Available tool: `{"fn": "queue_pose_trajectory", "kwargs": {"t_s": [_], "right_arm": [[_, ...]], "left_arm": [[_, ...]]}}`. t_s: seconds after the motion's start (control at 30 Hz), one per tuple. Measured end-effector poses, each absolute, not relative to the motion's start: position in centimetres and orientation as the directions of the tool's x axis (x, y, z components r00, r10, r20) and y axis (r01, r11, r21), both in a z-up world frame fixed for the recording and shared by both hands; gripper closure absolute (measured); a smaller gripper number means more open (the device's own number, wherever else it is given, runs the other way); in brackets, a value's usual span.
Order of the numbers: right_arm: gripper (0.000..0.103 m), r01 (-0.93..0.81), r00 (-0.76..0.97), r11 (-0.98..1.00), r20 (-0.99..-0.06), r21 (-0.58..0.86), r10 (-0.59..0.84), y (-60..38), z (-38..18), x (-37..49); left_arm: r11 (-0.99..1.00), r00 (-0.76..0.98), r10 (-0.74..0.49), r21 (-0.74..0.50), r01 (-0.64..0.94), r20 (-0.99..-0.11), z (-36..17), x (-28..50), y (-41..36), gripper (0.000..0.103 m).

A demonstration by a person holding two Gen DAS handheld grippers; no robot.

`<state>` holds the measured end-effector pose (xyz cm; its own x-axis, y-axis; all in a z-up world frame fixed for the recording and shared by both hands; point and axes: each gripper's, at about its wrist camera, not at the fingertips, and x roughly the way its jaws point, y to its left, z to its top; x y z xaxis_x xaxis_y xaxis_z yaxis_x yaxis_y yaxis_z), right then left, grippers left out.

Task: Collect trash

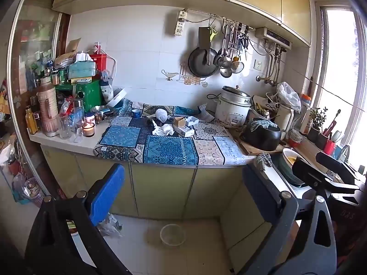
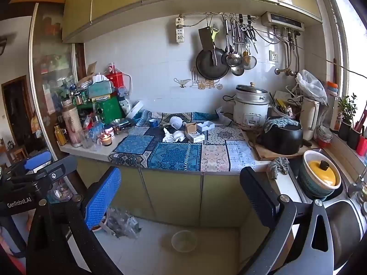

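Observation:
Crumpled white tissues (image 1: 163,129) (image 2: 175,135) lie on the patterned blue cloth (image 1: 169,149) (image 2: 176,152) on the counter, beside small white and brown boxes (image 1: 184,125) (image 2: 196,131) and a white foam net (image 1: 161,115) (image 2: 176,122). My left gripper (image 1: 183,190) is open and empty, in front of the counter cabinets, well short of the trash. My right gripper (image 2: 181,192) is open and empty at the same distance. The left gripper also shows at the left edge of the right wrist view (image 2: 36,171), and the right gripper's body at the right of the left wrist view.
A lit candle (image 1: 88,129) and jars crowd the counter's left end. A rice cooker (image 1: 232,106) and a black pot (image 1: 261,135) stand on the right. A sink with a yellow-lidded pot (image 2: 321,171) is far right. A clear bowl (image 1: 172,235) and plastic bags (image 2: 121,223) lie on the floor.

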<state>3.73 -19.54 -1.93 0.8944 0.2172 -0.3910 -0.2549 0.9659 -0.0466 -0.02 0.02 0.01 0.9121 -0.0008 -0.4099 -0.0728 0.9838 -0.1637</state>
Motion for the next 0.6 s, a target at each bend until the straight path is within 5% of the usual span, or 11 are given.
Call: {"fn": "queue_pose_trajectory", "kwargs": {"t_s": [0.6], "right_arm": [[0.000,-0.250,0.891,0.968,-0.400,-0.035,0.215,-18.8,-2.3,2.6]], "left_arm": [[0.987,0.905,-0.016,-0.152,-0.054,-0.425,-0.2,-1.0,-0.4,0.000]]}}
